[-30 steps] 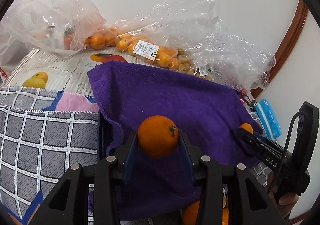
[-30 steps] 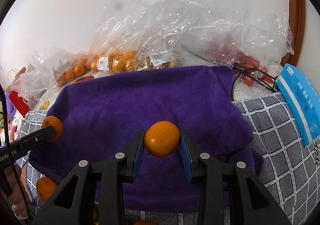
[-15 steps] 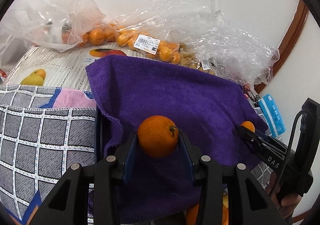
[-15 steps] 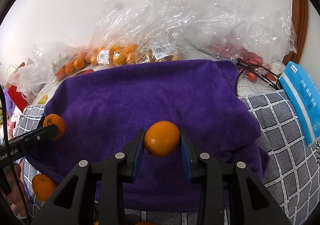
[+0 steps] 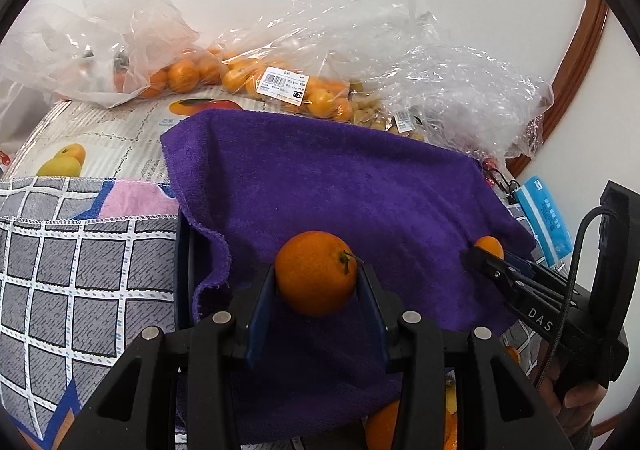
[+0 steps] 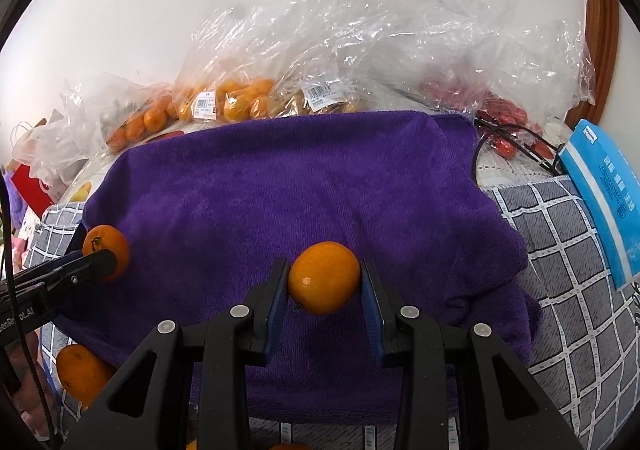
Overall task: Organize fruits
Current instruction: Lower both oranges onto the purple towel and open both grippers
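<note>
The left gripper [image 5: 316, 282] stays clamped on an orange [image 5: 316, 273] with a short green stem, its two blue-lined fingers pressed against the fruit's sides, held above the near part of the purple towel [image 5: 340, 186]. The right gripper [image 6: 325, 282] likewise keeps its fingers closed on a smoother orange [image 6: 324, 277], also over the towel's near edge.

Compared with a second ago, both views have tipped and drawn back a little: more of the towel's surface shows ahead of each fruit, and the clear plastic bags of small oranges [image 5: 280, 84] along the wall sit slightly lower and farther off. Neither fruit has shifted inside its grip.

In the right view the other gripper's orange [image 6: 105, 250] appears at the left, over the towel's left edge. A loose orange [image 6: 80, 374] lies lower left on the grey checked cloth [image 6: 568, 290]. A blue packet [image 6: 608, 206] rests at the right.
</note>
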A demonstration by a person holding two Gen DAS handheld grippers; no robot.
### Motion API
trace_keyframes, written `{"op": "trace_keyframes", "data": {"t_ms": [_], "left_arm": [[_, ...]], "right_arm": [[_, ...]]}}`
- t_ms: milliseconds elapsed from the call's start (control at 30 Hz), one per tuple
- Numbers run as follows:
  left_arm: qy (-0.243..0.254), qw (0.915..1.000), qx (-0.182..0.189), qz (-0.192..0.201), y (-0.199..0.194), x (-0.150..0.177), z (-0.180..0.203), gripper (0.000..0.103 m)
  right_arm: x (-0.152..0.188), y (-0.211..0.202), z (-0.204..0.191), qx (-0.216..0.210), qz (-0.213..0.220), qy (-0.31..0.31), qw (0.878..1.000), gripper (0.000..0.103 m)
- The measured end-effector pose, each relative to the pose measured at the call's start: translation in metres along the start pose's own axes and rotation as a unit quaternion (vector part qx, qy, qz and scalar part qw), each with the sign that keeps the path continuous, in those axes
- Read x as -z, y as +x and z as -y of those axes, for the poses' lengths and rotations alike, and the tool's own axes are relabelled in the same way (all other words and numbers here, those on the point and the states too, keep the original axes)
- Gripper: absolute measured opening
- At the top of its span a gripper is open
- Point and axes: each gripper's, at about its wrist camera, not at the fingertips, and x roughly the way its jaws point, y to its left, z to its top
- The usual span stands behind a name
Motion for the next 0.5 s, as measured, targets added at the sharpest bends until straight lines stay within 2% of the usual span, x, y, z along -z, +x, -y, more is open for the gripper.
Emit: {"op": "trace_keyframes", "data": {"t_ms": [267, 367, 500], "left_arm": [[0.004, 1.0000, -0.001, 0.007, -0.0025, 0.0006, 0.0018, 0.040], [0.006, 0.9999, 0.000, 0.013, -0.0052, -0.0003, 0.0017, 0.044], [0.003, 0.9998, 0.000, 0.019, -0.0077, -0.0015, 0.0008, 0.049]], "right_arm": [[0.0008, -0.0044, -0.0004, 0.004, 0.008, -0.001, 1.000, 0.036], [0.0006, -0.0065, -0.0008, 0.006, 0.011, -0.001, 1.000, 0.040], [-0.0003, -0.0102, 0.0010, 0.001, 0.019, 0.007, 1.000, 0.054]]}}
